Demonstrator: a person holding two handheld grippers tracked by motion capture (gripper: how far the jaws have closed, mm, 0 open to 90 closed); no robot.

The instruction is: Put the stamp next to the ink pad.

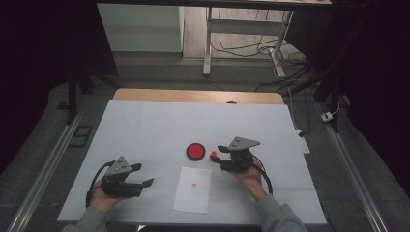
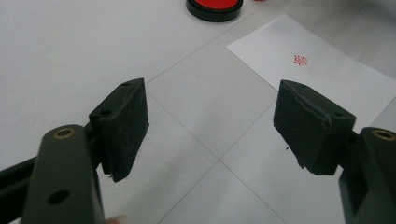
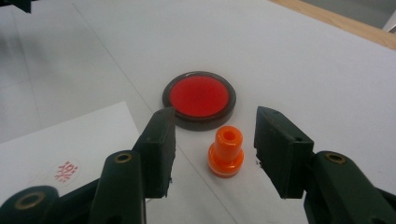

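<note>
White table (image 1: pixel 145 125): orange stamp (image 3: pixel 225 151) stands upright, free between right gripper (image 3: pixel 212 149) fingers; left gripper (image 2: pixel 210 126) released.

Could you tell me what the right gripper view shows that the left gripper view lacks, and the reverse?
Right gripper view: the orange stamp standing upright on the table between the right tongs, whose pads stand clear of it, and the table's wooden far edge.
Left gripper view: the left tongs, open over bare table.
Both: the red ink pad and the white paper with its red stamped mark.
</note>
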